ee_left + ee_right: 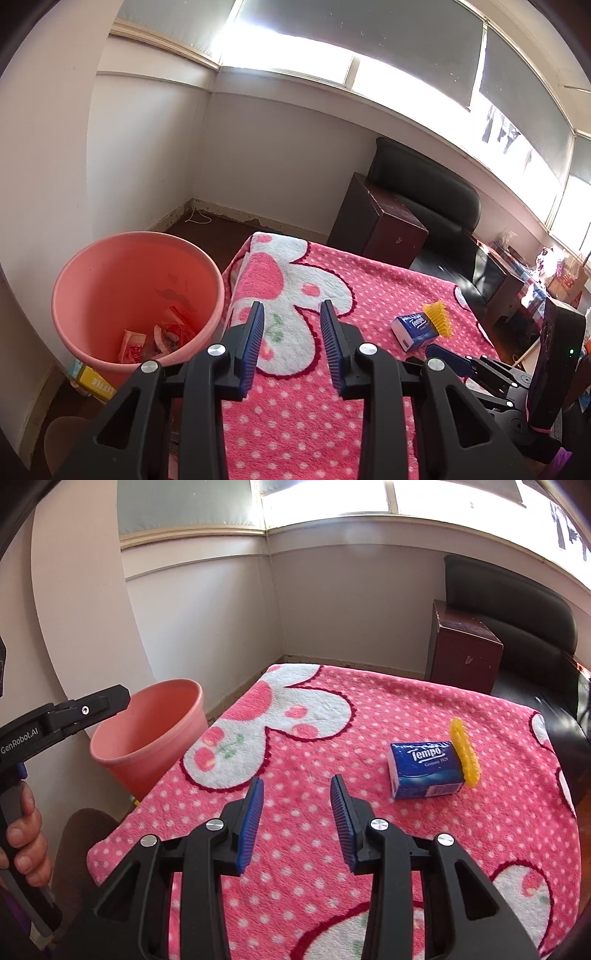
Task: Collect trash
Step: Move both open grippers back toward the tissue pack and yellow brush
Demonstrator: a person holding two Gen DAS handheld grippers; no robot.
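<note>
A blue Tempo tissue pack [424, 770] lies on the pink dotted blanket [303, 849], with a yellow bristly brush [466, 752] leaning against its right end. Both also show in the left wrist view, the tissue pack [413, 329] and the brush [439, 317] at the right. A pink bin [110, 288] stands on the floor left of the table and holds several wrappers; the same bin [147, 731] appears in the right wrist view. My left gripper [291, 314] is open and empty over the blanket's left part. My right gripper [297, 786] is open and empty, left of the pack.
A dark wooden box [461, 650] and a black chair [517, 602] stand behind the table. A yellow carton [92, 380] lies on the floor by the bin. A hand [26, 834] holds the left gripper's handle at the left edge.
</note>
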